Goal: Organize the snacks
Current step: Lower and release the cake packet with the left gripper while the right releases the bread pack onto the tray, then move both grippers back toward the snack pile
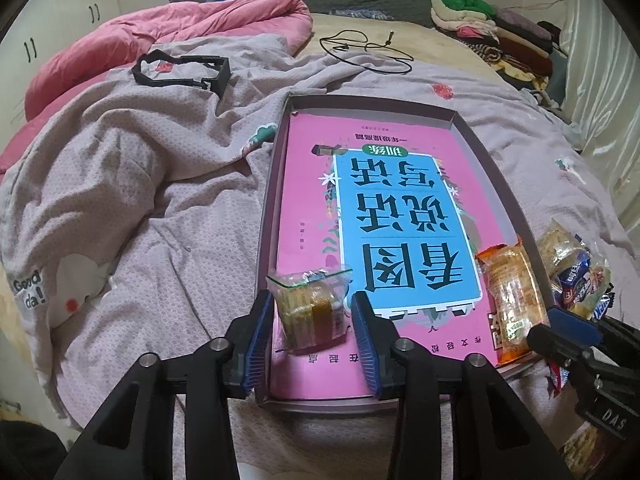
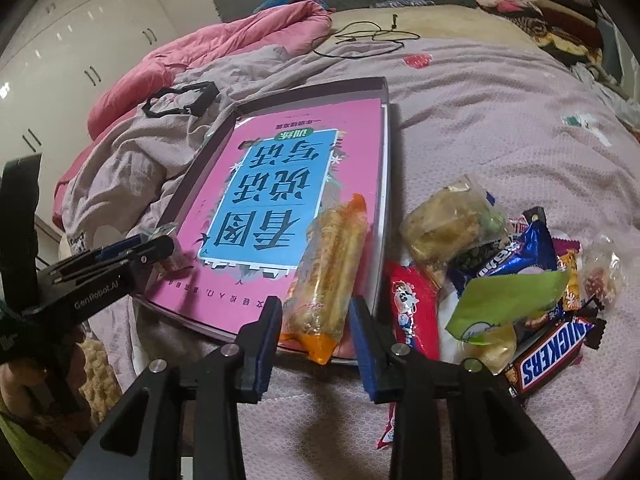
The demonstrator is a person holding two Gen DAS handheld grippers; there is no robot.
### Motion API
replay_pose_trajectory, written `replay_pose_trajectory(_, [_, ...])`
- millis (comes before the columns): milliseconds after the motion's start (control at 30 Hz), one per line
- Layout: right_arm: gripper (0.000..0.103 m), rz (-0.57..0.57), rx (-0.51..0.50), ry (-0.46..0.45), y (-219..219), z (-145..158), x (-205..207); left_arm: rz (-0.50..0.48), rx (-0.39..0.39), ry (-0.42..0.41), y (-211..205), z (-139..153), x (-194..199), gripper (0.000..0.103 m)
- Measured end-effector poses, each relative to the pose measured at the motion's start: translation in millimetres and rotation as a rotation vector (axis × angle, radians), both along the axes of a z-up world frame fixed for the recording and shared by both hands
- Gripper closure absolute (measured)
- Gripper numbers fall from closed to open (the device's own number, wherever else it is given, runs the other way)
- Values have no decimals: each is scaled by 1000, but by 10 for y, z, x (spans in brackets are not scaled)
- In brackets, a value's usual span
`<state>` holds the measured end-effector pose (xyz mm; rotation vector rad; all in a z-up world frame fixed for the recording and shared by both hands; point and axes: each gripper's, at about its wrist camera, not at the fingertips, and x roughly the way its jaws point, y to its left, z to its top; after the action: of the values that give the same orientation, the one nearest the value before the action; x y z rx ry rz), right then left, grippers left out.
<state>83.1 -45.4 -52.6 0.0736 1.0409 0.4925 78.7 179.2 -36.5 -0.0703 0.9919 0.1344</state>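
Note:
A shallow mauve tray [image 1: 276, 184] lies on the bed with a pink and blue book [image 1: 400, 216] flat inside it. My left gripper [image 1: 314, 322] is open at the tray's near left corner. A clear-wrapped yellow cake [image 1: 310, 308] rests on the book between its blue pads, which stand just off the wrapper. My right gripper [image 2: 316, 320] is also open. A long orange-wrapped snack [image 2: 330, 268] lies on the book by the tray's right rim [image 2: 386, 152], its near end between the pads with a small gap on each side.
A loose pile of snacks [image 2: 500, 280], including a Snickers bar [image 2: 552, 352], lies on the blanket right of the tray. A black plastic frame [image 1: 184, 72] and a black cable [image 1: 364, 48] lie farther back. A pink quilt [image 1: 160, 32] and folded clothes [image 1: 488, 28] are behind.

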Motion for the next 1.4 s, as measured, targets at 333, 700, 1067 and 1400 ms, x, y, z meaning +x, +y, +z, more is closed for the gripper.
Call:
replay_pose_trajectory(333, [56, 10, 5, -43, -24, 74, -56, -6, -13, -21, -10, 97, -19, 45])
replay_pose_trajectory(700, [48, -35, 15, -57, -152, 111, -55, -21, -15, -44, -21, 198, -40, 33])
replay_pose_trajectory(1067, [42, -33, 49, -122, -171, 267, -140, -27, -13, -61, -89, 307, -83, 27])
replay_pose_trajectory(1400, [39, -42, 55, -166, -186, 376, -187, -59, -20, -88, -190, 399, -123, 26])
